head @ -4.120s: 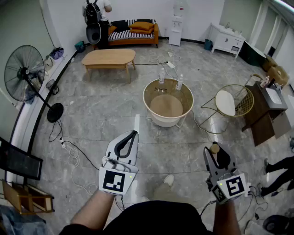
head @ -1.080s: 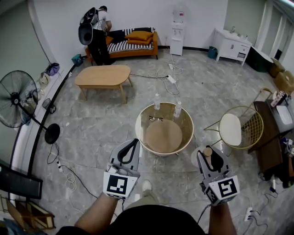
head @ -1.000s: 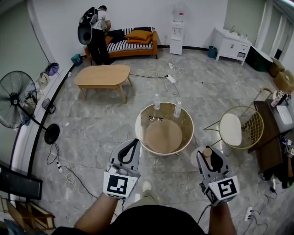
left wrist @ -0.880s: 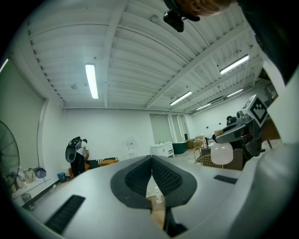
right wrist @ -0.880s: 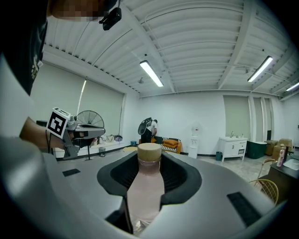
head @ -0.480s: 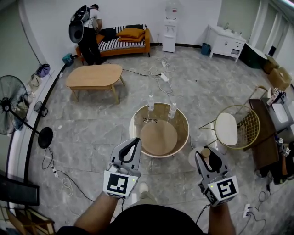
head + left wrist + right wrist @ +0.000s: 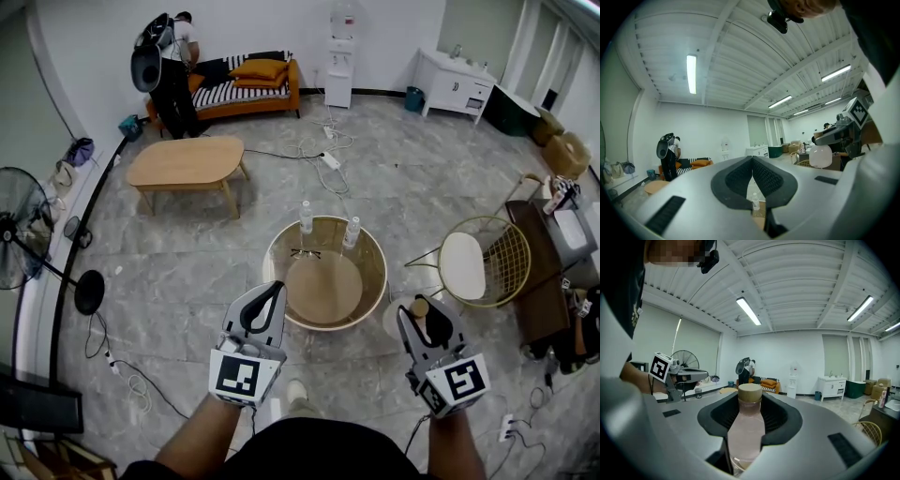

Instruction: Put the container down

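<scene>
The container (image 7: 748, 430) is a frosted bottle with a tan lid (image 7: 750, 392). My right gripper (image 7: 750, 403) is shut on it and holds it upright. In the head view this gripper (image 7: 427, 317) hangs at the lower right, just right of a round glass-topped table (image 7: 266, 272), and the container (image 7: 405, 319) shows pale beside its jaws. My left gripper (image 7: 274, 287) is shut with nothing in it, just before the table's near rim. The left gripper view shows its pads (image 7: 740, 176) meeting at the tip, and the held container (image 7: 820, 156) off to the right.
Two water bottles (image 7: 305, 217) (image 7: 351, 232) and a pair of glasses (image 7: 302, 251) rest on the round table. A wire chair (image 7: 478, 261) stands to its right and a dark desk (image 7: 548, 258) beyond. A wooden coffee table (image 7: 186, 161), a fan (image 7: 23, 234), floor cables and a person (image 7: 164, 66) are farther off.
The round table has come nearer in the head view as both grippers travelled toward it. The right gripper still grips the container and the left stays shut.
</scene>
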Available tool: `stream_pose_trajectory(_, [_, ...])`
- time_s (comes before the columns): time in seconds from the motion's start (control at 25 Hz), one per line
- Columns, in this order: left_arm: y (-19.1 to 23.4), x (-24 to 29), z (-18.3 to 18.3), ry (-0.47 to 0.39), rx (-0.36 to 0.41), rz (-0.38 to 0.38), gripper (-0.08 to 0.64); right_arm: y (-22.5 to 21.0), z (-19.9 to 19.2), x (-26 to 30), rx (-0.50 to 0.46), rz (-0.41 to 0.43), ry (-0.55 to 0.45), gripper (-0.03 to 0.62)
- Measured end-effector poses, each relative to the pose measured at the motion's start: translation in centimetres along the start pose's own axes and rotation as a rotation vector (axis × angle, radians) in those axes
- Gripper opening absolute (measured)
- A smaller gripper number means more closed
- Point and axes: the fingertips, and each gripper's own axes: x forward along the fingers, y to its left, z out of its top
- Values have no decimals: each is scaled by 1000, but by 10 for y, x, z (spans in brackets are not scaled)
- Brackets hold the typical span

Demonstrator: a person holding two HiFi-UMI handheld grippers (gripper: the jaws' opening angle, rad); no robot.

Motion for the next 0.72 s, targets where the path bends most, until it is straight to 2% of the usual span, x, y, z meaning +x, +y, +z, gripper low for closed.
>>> stream_pose_trajectory(0.36, [40, 10, -8, 4, 26, -13, 15, 11, 17, 44, -15, 11, 4, 153])
stream_pose_trajectory(0.72, [68, 19, -10, -22, -6, -62, 15, 32, 28, 69, -19, 10, 12, 153])
